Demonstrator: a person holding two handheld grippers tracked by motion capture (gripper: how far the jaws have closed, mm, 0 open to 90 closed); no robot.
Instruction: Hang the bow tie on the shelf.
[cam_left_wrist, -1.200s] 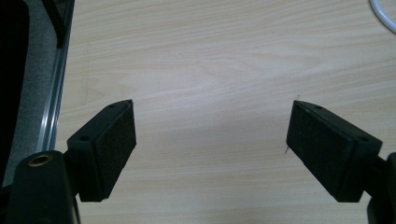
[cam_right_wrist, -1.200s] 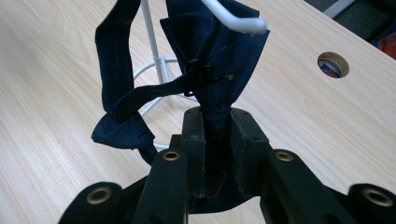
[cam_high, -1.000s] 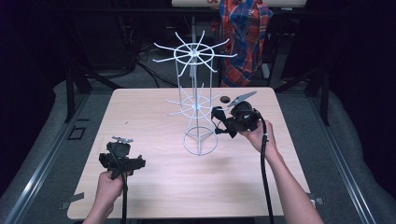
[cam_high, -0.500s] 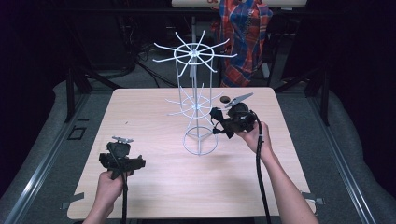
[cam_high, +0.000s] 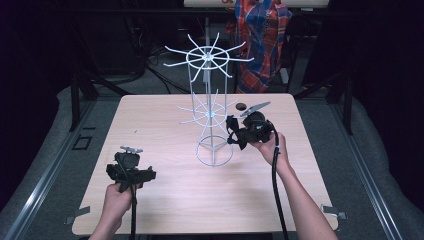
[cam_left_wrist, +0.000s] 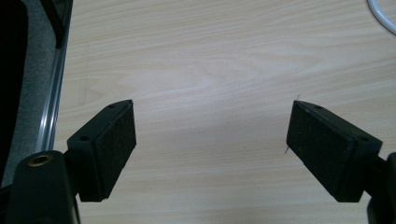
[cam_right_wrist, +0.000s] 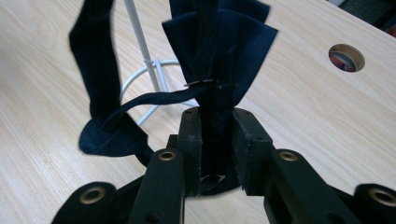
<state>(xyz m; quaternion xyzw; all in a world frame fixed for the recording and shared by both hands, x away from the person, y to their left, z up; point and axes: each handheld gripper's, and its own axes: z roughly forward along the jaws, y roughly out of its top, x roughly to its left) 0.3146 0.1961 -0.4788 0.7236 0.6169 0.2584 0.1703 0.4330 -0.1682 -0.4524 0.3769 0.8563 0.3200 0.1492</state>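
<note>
The right gripper (cam_right_wrist: 217, 140) is clamping its jaws on a dark blue fabric piece (cam_right_wrist: 219, 56), a pleated item with a strap looping off to one side and a small metal clip across its middle. The fabric is standing up out of the jaws, its pleats fanning above them. Just beyond the jaws, the white wire rack (cam_high: 210, 107) is standing on the surface (cam_high: 160, 200), its ring base close behind the fabric. The left gripper (cam_left_wrist: 210, 144) is hovering well apart from the rack, its jaws spread wide with nothing between them but bare wood.
</note>
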